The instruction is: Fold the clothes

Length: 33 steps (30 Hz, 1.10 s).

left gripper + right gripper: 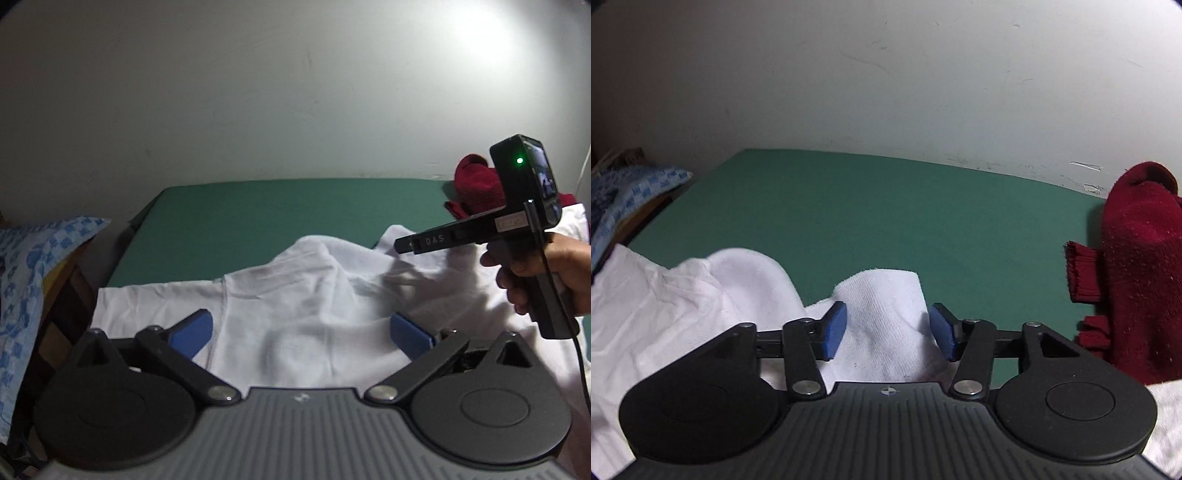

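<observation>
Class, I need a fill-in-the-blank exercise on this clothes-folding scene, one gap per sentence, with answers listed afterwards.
1. The shirt spread on the bed is ____ in colour.
2. The sheet covering the bed is ____.
3. The dark red garment lies to the ____ of the shirt.
4. The left gripper and right gripper both have their jaws ____.

Answers: white; green; right; open

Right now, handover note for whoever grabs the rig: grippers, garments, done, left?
Left gripper: open, over the white shirt, holding nothing.
Right gripper: open, pads on either side of a raised shirt corner; grip not closed.
Shirt lies rumpled on the green bed sheet; red garment heaped by the wall.
Done: no neat fold visible.
Left: fold shirt, then the red one.
</observation>
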### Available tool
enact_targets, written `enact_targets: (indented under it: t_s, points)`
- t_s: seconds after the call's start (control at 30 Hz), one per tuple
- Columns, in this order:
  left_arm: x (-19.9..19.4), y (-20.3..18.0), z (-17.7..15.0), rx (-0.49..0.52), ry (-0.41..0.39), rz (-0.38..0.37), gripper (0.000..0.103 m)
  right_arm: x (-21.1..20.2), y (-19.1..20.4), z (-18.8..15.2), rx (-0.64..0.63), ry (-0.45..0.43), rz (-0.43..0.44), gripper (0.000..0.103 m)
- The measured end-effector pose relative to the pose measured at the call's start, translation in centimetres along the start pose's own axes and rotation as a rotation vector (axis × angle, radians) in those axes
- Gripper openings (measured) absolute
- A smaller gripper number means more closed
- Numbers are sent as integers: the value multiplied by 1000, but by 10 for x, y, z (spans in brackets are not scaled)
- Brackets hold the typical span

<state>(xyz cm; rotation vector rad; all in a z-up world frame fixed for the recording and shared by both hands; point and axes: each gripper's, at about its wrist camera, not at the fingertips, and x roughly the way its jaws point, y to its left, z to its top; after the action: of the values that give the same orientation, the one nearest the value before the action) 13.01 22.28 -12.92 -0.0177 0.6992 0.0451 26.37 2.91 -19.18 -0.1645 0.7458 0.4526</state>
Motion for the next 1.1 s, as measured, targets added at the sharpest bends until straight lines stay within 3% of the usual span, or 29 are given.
enact_targets:
  t_s: [0.03,0.07,0.17,0.27,0.37,0.4,0.47,0.6,0.67,0.77,0.83,0.93,0.97,1.03,1.1]
  points:
    - [11,3,-2,-5,15,30,102,1,2,0,-25,-7,-7,13]
    - [22,6,-4,-9,30,61,102,-1,3,1,-41,-9,-1,5]
    - [38,24,-16,-81,46,142,102,-8,-13,3,20,-95,-47,4]
    - [40,30,-21,-99,41,165,102,5,-38,2,95,-73,-155,3]
    - [40,35,-25,-114,35,184,102,10,-46,-8,81,-111,-272,2]
    - [41,36,-27,-119,33,191,102,10,-48,-11,85,-124,-276,5]
    - [41,40,-30,-130,29,204,102,2,-57,-11,148,-138,-216,20]
    - [42,46,-36,-150,22,231,102,-40,-63,-13,300,-234,-39,28]
    - [43,48,-35,-165,20,271,102,-48,-49,-12,254,-189,50,29]
    - [47,60,-30,-206,22,366,102,-49,-35,-20,212,-137,42,44]
    - [49,68,-28,-205,23,364,102,-43,-39,-30,224,-99,46,41]
    - [48,78,-28,-183,20,329,102,-57,-52,-45,315,-132,-60,39]
    - [45,79,-30,-182,17,344,102,-67,-56,-50,368,-156,-57,39]
    - [39,82,-33,-180,10,378,102,-93,-59,-65,452,-190,53,40]
    - [37,92,-36,-219,21,394,102,-114,-46,-81,425,-157,182,40]
